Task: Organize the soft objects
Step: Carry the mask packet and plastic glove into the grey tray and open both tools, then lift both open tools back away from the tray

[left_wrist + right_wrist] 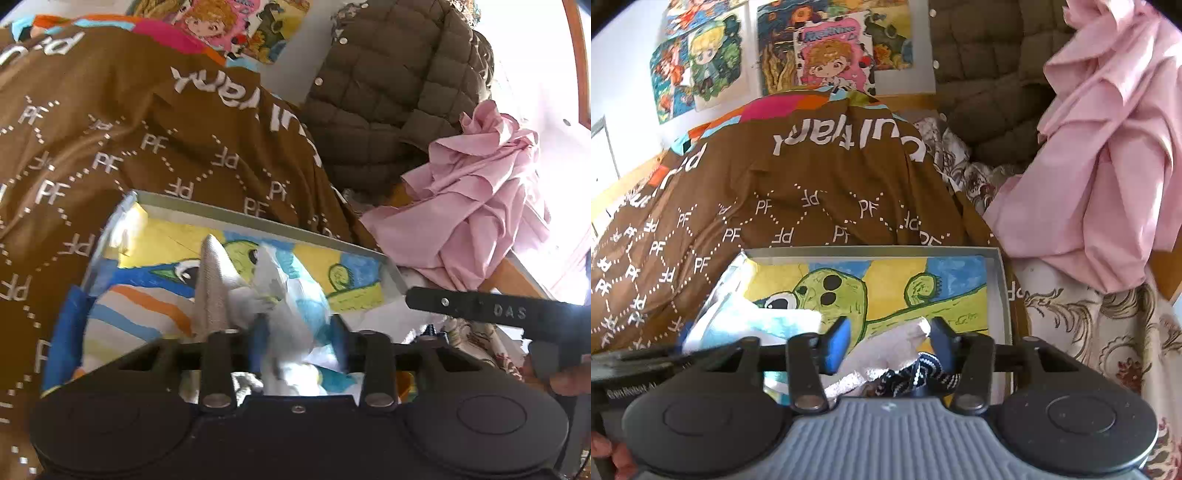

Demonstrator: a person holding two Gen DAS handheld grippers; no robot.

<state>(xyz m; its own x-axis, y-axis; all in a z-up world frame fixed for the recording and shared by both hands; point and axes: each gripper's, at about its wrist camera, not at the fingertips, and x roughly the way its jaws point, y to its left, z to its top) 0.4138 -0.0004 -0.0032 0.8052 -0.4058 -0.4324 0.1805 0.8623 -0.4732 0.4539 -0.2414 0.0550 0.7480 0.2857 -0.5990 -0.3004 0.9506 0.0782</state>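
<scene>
A shallow grey-rimmed tray with a painted green creature on its floor lies against a brown blanket. My left gripper is shut on a crumpled white-and-blue cloth that stands up between its blue pads over the tray. A white knit sock rises just left of it. In the right wrist view, that white knit sock fills the gap between the pads of my right gripper, which is shut on it. A navy-and-white patterned piece lies under it. The white-and-blue cloth sits to the left.
The brown blanket with white "PF" lettering covers the left and back. A pink garment is heaped to the right, with a dark quilted jacket behind it. Floral bedding shows at the right. Posters hang on the wall.
</scene>
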